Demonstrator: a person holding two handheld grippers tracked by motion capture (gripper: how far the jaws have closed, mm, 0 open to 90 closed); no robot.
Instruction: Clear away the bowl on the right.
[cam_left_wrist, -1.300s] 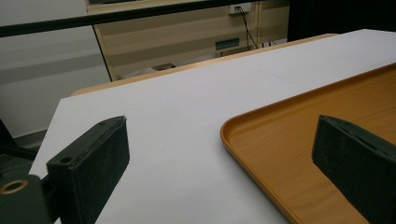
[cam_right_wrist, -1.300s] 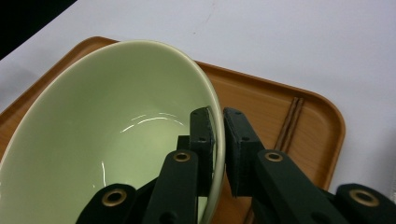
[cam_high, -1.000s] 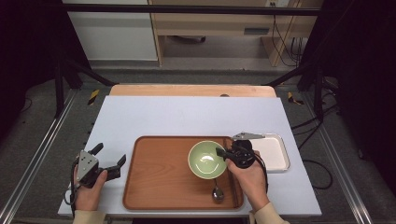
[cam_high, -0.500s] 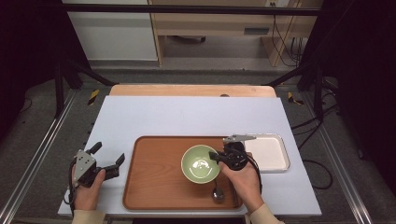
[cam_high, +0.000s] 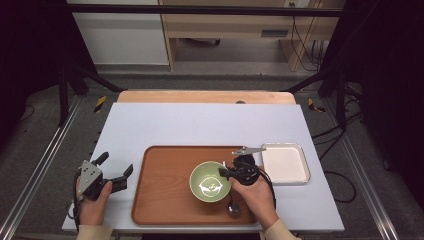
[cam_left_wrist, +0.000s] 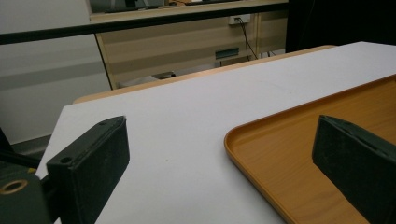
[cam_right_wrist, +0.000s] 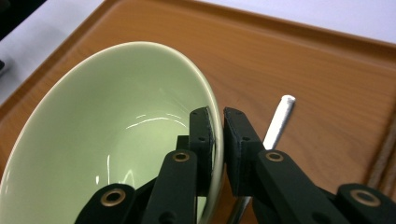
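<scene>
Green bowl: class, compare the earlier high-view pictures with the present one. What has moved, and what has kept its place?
The right gripper, fingers clamped on the rim of the green bowl, has carried it toward the person and a little left over the wooden tray. The left gripper, spoon and white tray kept their places.

A glossy, smooth green ceramic bowl (cam_right_wrist: 107, 135) sits on a wood-look, satin brown tray (cam_high: 165, 190) beside a shiny metal spoon (cam_high: 233, 209) and matt black gripper pads (cam_right_wrist: 236, 140)
</scene>
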